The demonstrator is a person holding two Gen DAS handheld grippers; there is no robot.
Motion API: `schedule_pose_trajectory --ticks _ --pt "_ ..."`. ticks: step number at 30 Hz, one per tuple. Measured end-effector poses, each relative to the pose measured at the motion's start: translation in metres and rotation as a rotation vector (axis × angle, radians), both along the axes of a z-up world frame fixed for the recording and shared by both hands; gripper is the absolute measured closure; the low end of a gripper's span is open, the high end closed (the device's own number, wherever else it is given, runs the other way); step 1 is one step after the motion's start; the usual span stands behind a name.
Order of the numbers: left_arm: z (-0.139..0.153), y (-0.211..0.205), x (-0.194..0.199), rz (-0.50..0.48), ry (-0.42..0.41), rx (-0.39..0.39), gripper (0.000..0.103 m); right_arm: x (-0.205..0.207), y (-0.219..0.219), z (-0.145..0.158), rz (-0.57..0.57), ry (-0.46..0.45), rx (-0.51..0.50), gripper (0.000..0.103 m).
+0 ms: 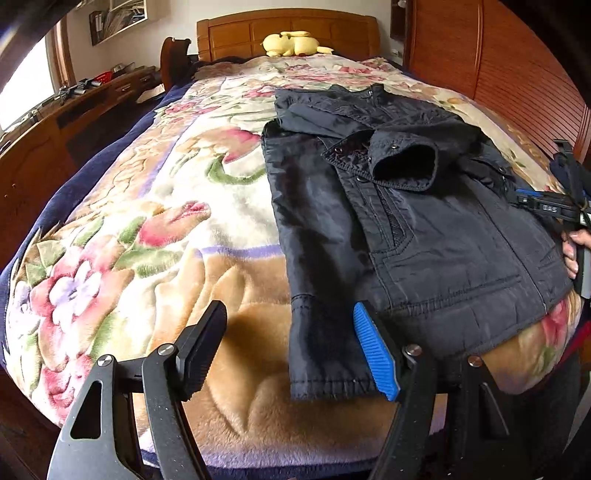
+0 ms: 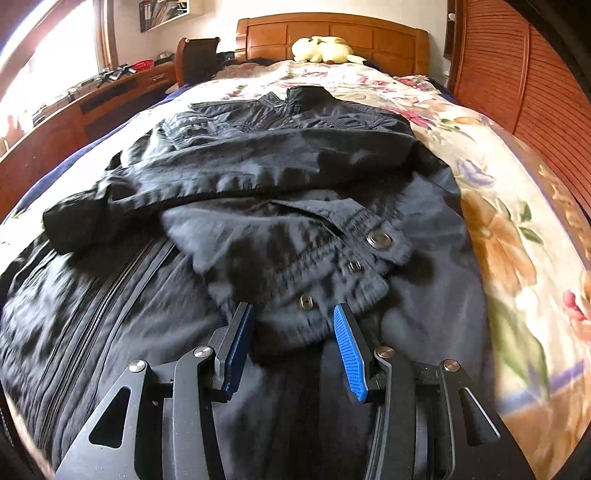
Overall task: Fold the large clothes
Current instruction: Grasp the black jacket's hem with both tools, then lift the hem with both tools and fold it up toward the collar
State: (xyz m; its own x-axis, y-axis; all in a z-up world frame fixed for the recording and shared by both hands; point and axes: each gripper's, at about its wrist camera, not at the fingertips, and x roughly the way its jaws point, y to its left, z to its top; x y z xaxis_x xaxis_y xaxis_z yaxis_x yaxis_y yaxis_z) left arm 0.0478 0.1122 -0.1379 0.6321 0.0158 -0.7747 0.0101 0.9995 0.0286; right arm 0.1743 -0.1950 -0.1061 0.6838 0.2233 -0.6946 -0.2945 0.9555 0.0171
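The left tool hangs wide open over the near edge of the bed, gripping nothing; one sleeve of the dark jacket lies between its pads without touching them. The right tool stands partly open over the jacket's middle, and as far as the blurred view shows, its pads hold no cloth.

The jacket lies on the flowered blanket, toward the right side, one sleeve already crossing the chest. The slippery cloth could slide back open, and a careless pinch might catch the fluffy blanket underneath, dragging it along. The snaps may also snag a pad.

Farther off, a yellow plush toy sits by the headboard, well apart. Nothing blocks the fold.
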Motion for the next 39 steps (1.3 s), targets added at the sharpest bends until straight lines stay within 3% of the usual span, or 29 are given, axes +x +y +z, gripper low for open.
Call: schedule_pose_trajectory --ticks 5,9,14,21,25,34,39 --pt "-0.001 0.006 -0.004 0.005 0.003 -0.028 0.031 -0.031 -0.033 0.008 -0.007 0.022 0.008 0.045" --pt "-0.004 0.01 -0.006 0.001 0.0 -0.049 0.031 -0.061 -0.056 0.015 -0.042 0.012 -0.043 0.044" --pt "-0.002 0.01 -0.012 -0.012 -0.015 -0.047 0.032 -0.1 -0.08 0.016 -0.063 0.061 -0.049 0.044" --pt "0.001 0.008 -0.015 -0.045 -0.027 -0.071 0.064 -0.124 -0.088 0.022 -0.05 0.112 -0.002 0.044" --pt "0.001 0.009 -0.017 -0.047 -0.021 -0.1 0.069 -0.126 -0.083 0.014 -0.034 0.12 -0.021 0.044" --pt "-0.001 0.006 -0.018 -0.025 -0.01 -0.113 0.069 -0.134 -0.105 0.009 -0.035 0.126 0.084 0.06" --pt "0.004 0.009 -0.022 -0.013 -0.01 -0.142 0.092 -0.142 -0.111 0.01 -0.039 0.102 0.153 0.079"
